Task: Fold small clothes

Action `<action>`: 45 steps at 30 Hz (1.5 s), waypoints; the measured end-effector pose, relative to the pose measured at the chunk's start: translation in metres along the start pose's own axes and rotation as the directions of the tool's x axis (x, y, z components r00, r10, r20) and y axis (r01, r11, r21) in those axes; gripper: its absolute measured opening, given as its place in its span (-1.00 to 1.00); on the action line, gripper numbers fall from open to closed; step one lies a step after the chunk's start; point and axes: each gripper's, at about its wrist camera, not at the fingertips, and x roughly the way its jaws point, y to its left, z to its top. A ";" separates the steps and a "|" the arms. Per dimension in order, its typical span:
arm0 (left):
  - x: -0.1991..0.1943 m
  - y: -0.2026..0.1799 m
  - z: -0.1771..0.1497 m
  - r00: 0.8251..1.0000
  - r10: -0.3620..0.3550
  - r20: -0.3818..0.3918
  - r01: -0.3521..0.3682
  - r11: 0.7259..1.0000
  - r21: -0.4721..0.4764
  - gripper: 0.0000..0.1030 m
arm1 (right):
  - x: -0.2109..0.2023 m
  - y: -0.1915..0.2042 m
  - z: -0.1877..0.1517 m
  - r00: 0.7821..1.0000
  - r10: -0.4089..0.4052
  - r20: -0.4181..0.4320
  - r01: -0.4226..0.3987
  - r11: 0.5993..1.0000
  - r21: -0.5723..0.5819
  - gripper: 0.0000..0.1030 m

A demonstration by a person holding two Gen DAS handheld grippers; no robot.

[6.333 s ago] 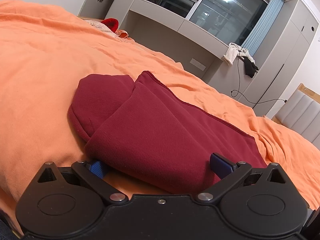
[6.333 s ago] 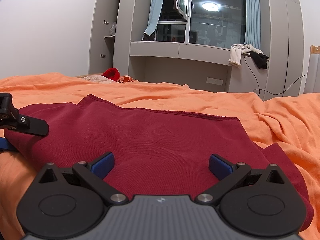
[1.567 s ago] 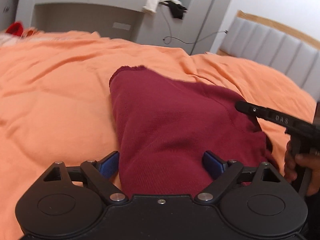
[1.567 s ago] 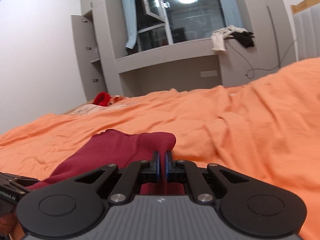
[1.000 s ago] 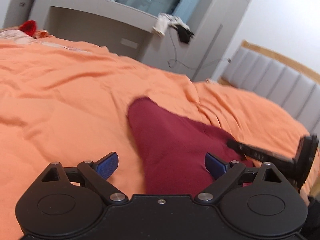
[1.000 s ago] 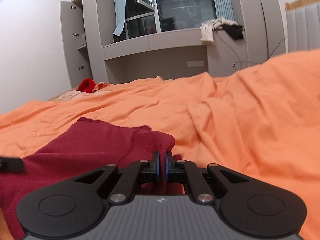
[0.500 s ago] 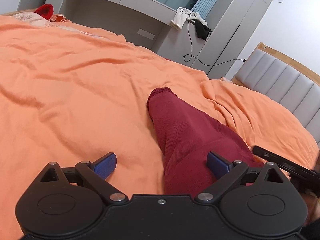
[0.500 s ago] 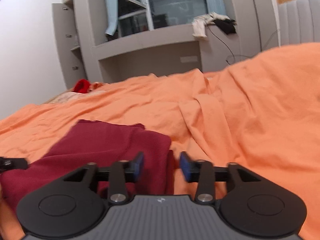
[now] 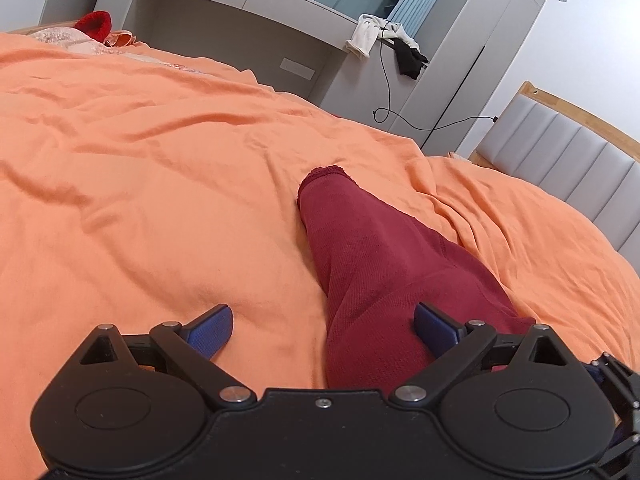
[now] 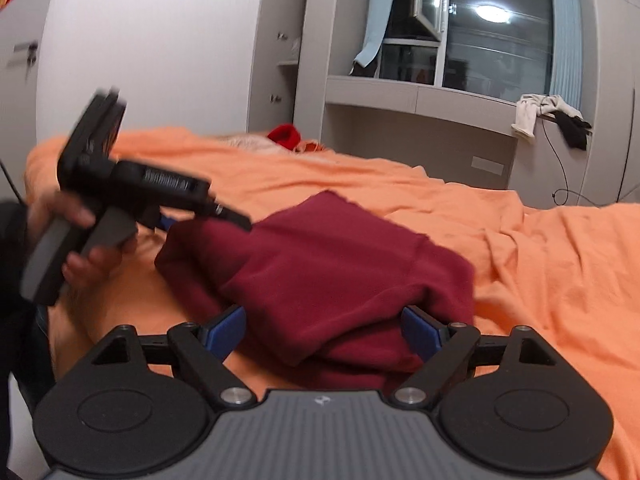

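Maroon garment (image 9: 384, 264) folded into a thick bundle, lying on the orange bedspread (image 9: 140, 200). In the left wrist view, long and narrow, running straight away from the camera: near end at the fingers, far end a frayed hem toward the window wall. Left gripper (image 9: 322, 328) spread wide, holding nothing; near end of the bundle between the blue pads but off-centre, right pad (image 9: 434, 328) over the cloth, left pad (image 9: 212, 326) over bare bedspread. Right gripper (image 10: 322, 326) also spread wide and holding nothing, pads on either side of the bundle's near edge, layered folds stacked just ahead of them. In the right wrist view, bundle seen broadside, long axis running left to right, with the left tool (image 10: 132, 188) held in a hand (image 10: 84, 240) at its left end, tip over or touching the cloth; cannot tell which. Judging by the layers, folding mostly done, perhaps one more fold or a tidy-up left. For a further fold across the length, left gripper better placed: already at one short end, looking down the axis, free to lift that end toward the far hem. Right gripper at the long side, better suited to pinning or squaring the edge. Slight rightward shift probably needed to centre the left fingers on the cloth.
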 end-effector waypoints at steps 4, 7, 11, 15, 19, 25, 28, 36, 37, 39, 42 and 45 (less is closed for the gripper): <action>-0.001 -0.001 0.000 1.000 -0.009 -0.012 0.010 1.000 0.012 0.89 | 0.014 0.010 0.002 0.988 -0.156 0.009 0.156 0.988 -0.016 0.62; 0.002 -0.008 -0.004 0.999 -0.033 -0.043 0.035 0.998 0.049 0.89 | 0.009 0.003 0.009 0.967 -0.255 0.029 0.255 0.967 -0.010 0.59; 0.003 -0.022 -0.011 0.998 -0.027 -0.048 0.032 0.992 0.120 0.89 | 0.011 -0.004 0.010 0.959 -0.284 -0.013 0.283 0.959 -0.020 0.59; 0.005 -0.018 -0.009 0.997 -0.036 -0.070 0.043 0.994 0.104 0.89 | 0.015 -0.012 0.006 0.974 -0.205 -0.100 0.200 0.978 -0.057 0.61; 0.007 -0.017 -0.008 0.996 -0.034 -0.082 0.043 0.994 0.105 0.89 | -0.011 -0.042 0.006 0.995 -0.051 -0.083 0.060 0.993 0.104 0.70; 0.008 -0.019 -0.010 0.996 -0.031 -0.080 0.040 0.993 0.107 0.89 | -0.033 -0.103 0.003 0.996 -0.039 0.081 -0.004 0.880 0.475 0.99; 0.008 -0.018 -0.010 0.996 -0.032 -0.079 0.040 0.993 0.107 0.89 | -0.016 -0.117 -0.005 0.997 -0.041 0.062 -0.001 0.827 0.563 0.82; 0.009 -0.016 -0.008 0.994 -0.041 -0.097 0.051 0.993 0.109 0.89 | 0.033 -0.136 -0.031 1.000 0.014 0.028 -0.030 0.652 0.758 0.29; 0.009 -0.015 -0.008 0.994 -0.042 -0.099 0.053 0.993 0.109 0.90 | 0.038 -0.139 -0.035 0.999 0.030 0.026 -0.039 0.620 0.784 0.13; 0.010 -0.015 -0.007 0.994 -0.044 -0.104 0.056 0.992 0.111 0.90 | 0.046 -0.138 -0.036 1.000 0.013 -0.021 0.009 0.623 0.782 -0.18; 0.010 -0.016 -0.002 0.991 -0.045 -0.123 0.062 0.988 0.138 0.90 | 0.042 -0.126 -0.031 0.998 -0.014 -0.054 0.049 0.686 0.726 -0.44; 0.010 -0.017 0.001 0.988 -0.054 -0.145 0.077 0.984 0.162 0.89 | 0.032 -0.109 -0.023 0.996 -0.042 -0.076 0.080 0.777 0.625 -0.59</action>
